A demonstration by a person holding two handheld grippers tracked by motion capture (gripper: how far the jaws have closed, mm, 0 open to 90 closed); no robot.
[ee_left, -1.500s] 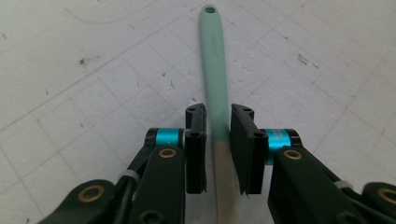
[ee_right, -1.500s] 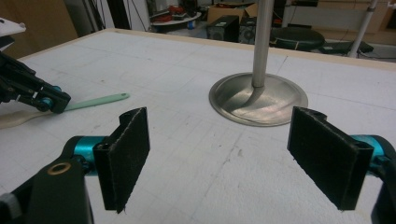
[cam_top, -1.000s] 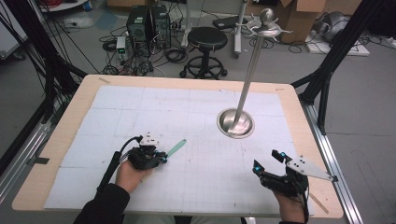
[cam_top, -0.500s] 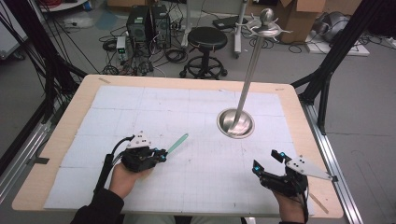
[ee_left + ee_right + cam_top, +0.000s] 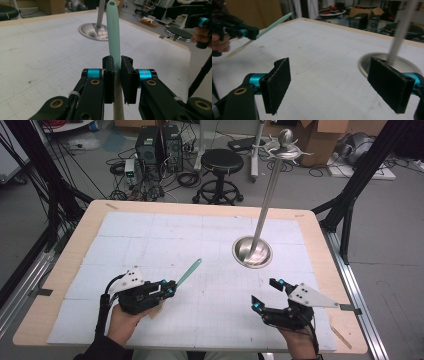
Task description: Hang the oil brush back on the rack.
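Note:
My left gripper (image 5: pixel 168 289) is at the table's near left, shut on a slim stick (image 5: pixel 188 272) that is pale green at the far end and cream at the near end. In the left gripper view the stick (image 5: pixel 113 30) rises from between the closed jaws (image 5: pixel 117 72), tip toward the steel stand (image 5: pixel 93 30). My right gripper (image 5: pixel 266 293) hovers at the near right, open with nothing between its pads (image 5: pixel 337 82). The right gripper view has the left gripper (image 5: pixel 237 31) and the stick (image 5: pixel 274 23) at upper left.
A tall steel pole (image 5: pixel 265 202) with hooks at the top rises from a round dish base (image 5: pixel 252 251) right of centre on the white mat (image 5: pixel 150 235). The wooden table edge (image 5: pixel 340 285) runs close to the right gripper. A stool and equipment stand beyond the table.
The left hand has shifted a little and the stick's green tip has swung farther away and up. The right gripper has held still and stayed open.

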